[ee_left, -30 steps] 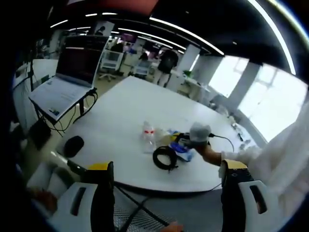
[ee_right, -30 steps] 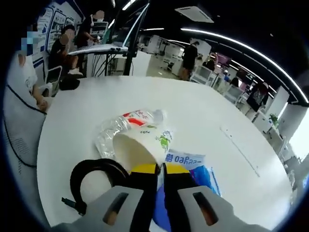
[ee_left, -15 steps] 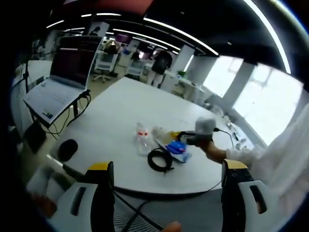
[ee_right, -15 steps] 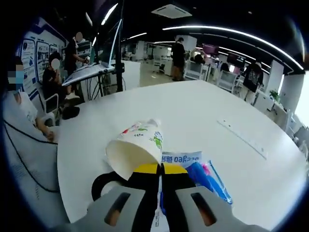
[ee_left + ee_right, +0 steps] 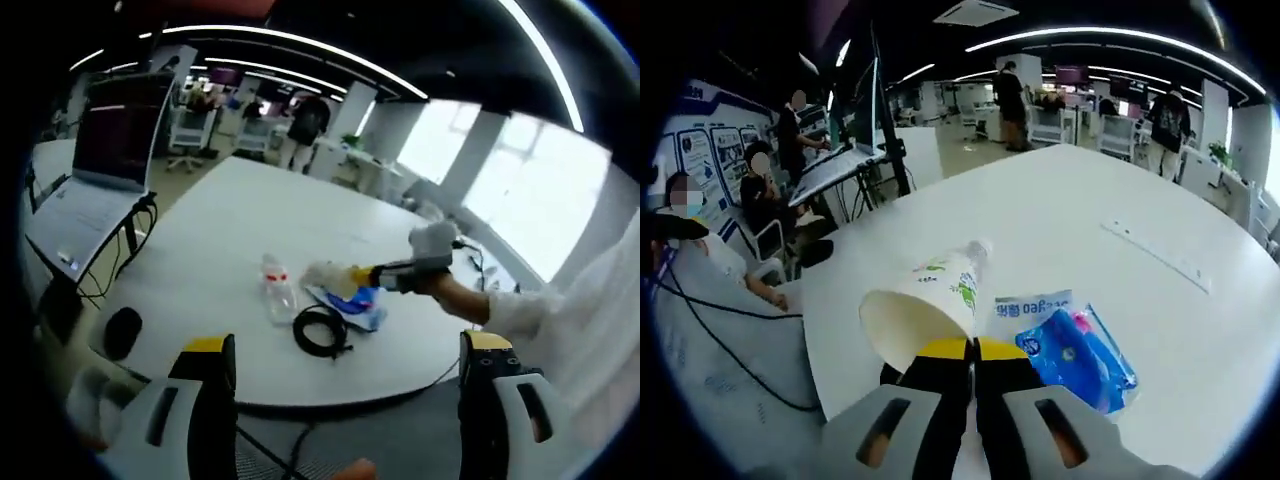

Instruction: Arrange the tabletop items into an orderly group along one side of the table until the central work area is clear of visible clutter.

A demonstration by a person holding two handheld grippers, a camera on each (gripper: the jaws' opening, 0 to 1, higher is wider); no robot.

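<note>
Two grippers in play, one working. Right gripper [image 5: 971, 352]: fingers pinched together on the rim of a paper cup [image 5: 923, 312], cup tipped on its side, mouth toward 8 o'clock in the right gripper view, held clear above the desk [image 5: 1110, 190]. Left gripper view shows the same from across the desk: right gripper [image 5: 372, 274] reaching in from 3 o'clock with the cup [image 5: 329, 276] at its tip, over the cluster. Left gripper [image 5: 347, 360]: fingers spread wide, nothing between them, hanging off the near desk edge, well apart from the items. Cluster sits near the desk's [image 5: 240, 210] near edge in the left gripper view: clear bottle [image 5: 276, 293] lying at 9 o'clock of the cup, blue pack [image 5: 362, 308] below it, black cable coil [image 5: 320, 331] at 6 o'clock. In the right gripper view the bottle [image 5: 976, 250] peeks out beyond the cup at 12 o'clock, the blue pack [image 5: 1072, 346] lies just beside the fingers at 3 o'clock. Judgement: step in hand is carrying the cup to the tidy side. Next move calls for turning the cup upright and setting it down by an edge, clear of the bottle so it does not knock or roll it; then bottle, pack, coil to follow. Left gripper free for the coil.
</note>
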